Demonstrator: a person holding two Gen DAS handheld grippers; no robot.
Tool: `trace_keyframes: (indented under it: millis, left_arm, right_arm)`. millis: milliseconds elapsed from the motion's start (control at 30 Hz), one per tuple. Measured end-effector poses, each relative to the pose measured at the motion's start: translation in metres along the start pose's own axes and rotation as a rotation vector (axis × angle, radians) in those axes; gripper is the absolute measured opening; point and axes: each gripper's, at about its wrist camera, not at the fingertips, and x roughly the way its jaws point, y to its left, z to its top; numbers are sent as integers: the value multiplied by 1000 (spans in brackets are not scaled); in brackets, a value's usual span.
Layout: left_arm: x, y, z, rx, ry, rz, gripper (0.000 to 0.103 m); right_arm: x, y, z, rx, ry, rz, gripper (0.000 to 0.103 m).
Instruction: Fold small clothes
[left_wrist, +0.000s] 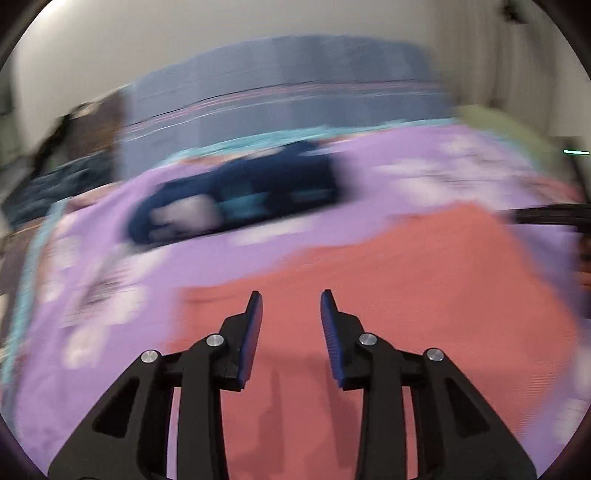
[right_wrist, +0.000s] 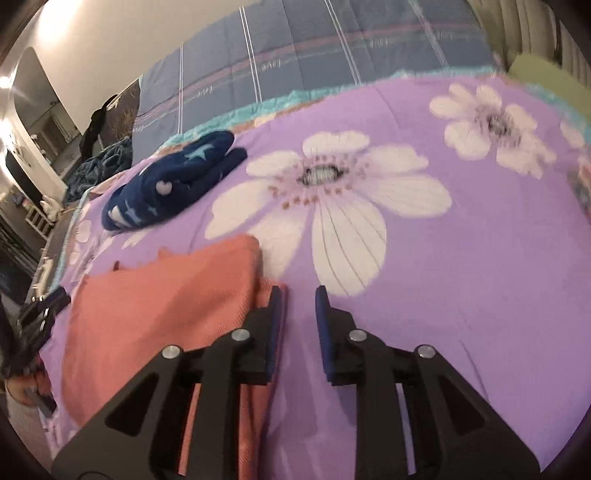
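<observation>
Both jaw sets stood spread, nothing pinched: left gripper (left_wrist: 291, 299) over the pink garment (left_wrist: 388, 295), right gripper (right_wrist: 297, 295) at its right edge; navy garment (right_wrist: 166, 184) upper left.

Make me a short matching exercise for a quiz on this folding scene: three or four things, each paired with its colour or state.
Things:
1. folded garment
2. small plush garment
3. bedspread
4. right gripper

Descriptions:
A. purple with white flowers
B. open, nothing between its fingers
C. salmon pink, lying flat
D. dark blue with pale stars and hearts

Pairs: 1-C, 2-D, 3-A, 4-B
</observation>
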Motion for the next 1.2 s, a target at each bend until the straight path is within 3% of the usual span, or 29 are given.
trace_keyframes:
  millis: [67, 100, 133, 233, 300, 400, 600, 767, 900, 967, 1033, 1067, 1100, 1200]
  left_arm:
    - [-13, -64, -3, 83, 12, -187, 34]
    - [-15, -85, -6, 112, 19, -238, 38]
    - [-16, -119, -14, 157, 39, -304, 42]
    - [-13, -192, -36, 288, 96, -382, 50]
    - [-11, -223, -48, 375, 94, -366, 62]
    - [-4, -251, -58, 457, 77, -296, 65]
    - [2, -258, -61, 445, 105, -298, 65]
    - [5, -256, -62, 431, 114, -307, 65]
    - [12, -258, -60, 434, 109, -310, 64]
    - [12, -258, -58, 428, 103, -319, 59]
    - [14, -257, -55, 429, 92, -326, 41]
    - [12, -259, -55, 439, 83, -326, 24]
    - [10, -261, -55, 455, 71, -312, 12]
    - [6, -257, -52, 445, 58, -340, 8]
  right_arm:
    - [3, -5, -4, 10, 30, 60, 25]
    - [5, -7, -7, 18, 47, 111, 33]
    - [5, -8, -8, 22, 54, 134, 34]
    - [5, -5, -10, -6, 76, 178, 36]
    - [7, -1, -9, -41, 103, 196, 42]
    - [12, 4, -5, -86, 134, 219, 50]
    - [20, 1, 2, -69, 154, 310, 57]
    - [10, -15, -3, -7, 110, 420, 63]
    - [19, -7, -3, -34, 143, 405, 66]
    - [23, 6, -3, -77, 158, 380, 66]
    - [26, 15, -1, -101, 138, 317, 59]
    - [27, 18, 0, -104, 121, 253, 24]
    - [28, 19, 3, -78, 115, 206, 6]
    - [9, 20, 5, -44, 27, 268, 5]
